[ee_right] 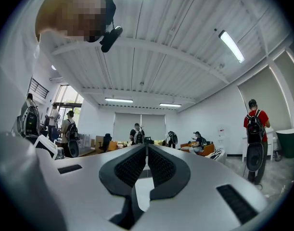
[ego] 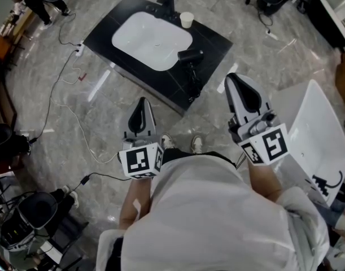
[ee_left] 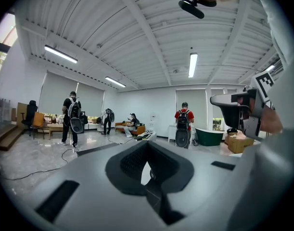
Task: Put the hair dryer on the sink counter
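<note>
A black hair dryer (ego: 190, 55) lies on the black sink counter (ego: 214, 38), just right of the white basin (ego: 152, 39), with its cord trailing toward the counter's near edge. Both grippers are held low in front of the person, well short of the counter and pointing up toward the room. My left gripper (ego: 141, 103) (ee_left: 147, 144) is shut with nothing between its jaws. My right gripper (ego: 234, 79) (ee_right: 147, 148) is also shut and empty. It also shows at the right edge of the left gripper view.
A white cup (ego: 187, 19) and a dark faucet (ego: 167, 4) stand at the counter's far side. Cables (ego: 65, 103) run over the marble floor at left. A white tub-like object (ego: 319, 134) sits at right. Black equipment (ego: 31, 213) stands lower left. Several people stand far across the room.
</note>
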A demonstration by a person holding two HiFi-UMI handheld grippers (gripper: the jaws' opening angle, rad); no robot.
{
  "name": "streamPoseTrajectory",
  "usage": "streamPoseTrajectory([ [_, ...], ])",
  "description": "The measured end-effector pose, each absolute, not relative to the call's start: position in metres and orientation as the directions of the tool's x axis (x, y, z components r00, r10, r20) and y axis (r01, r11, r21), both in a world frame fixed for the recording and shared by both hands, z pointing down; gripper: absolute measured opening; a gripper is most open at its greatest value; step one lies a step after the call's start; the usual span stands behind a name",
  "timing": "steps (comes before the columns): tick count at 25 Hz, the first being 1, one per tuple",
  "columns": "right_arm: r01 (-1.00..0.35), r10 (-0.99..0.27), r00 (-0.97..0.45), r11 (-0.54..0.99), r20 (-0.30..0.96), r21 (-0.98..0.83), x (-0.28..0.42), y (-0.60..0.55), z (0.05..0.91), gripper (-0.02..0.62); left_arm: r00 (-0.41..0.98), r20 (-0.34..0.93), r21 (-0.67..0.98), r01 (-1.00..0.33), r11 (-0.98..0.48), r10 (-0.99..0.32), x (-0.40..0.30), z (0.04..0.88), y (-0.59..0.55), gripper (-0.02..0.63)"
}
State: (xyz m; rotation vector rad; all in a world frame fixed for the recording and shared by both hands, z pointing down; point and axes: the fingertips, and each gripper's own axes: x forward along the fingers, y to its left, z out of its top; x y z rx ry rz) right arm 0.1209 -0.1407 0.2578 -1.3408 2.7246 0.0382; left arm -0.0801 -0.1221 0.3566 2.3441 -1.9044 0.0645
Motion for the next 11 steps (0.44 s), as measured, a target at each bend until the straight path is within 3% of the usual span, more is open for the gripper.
streamPoseTrajectory([
  [11, -0.800, -0.792, -0.594, 0.599, -0.139, 0.008, 0.111, -0.140, 0.238, 0.041, 0.220, 0.087, 0.058, -0.975, -0.216, -0.972, -0.090, 0.346, -0.128, 0.002],
])
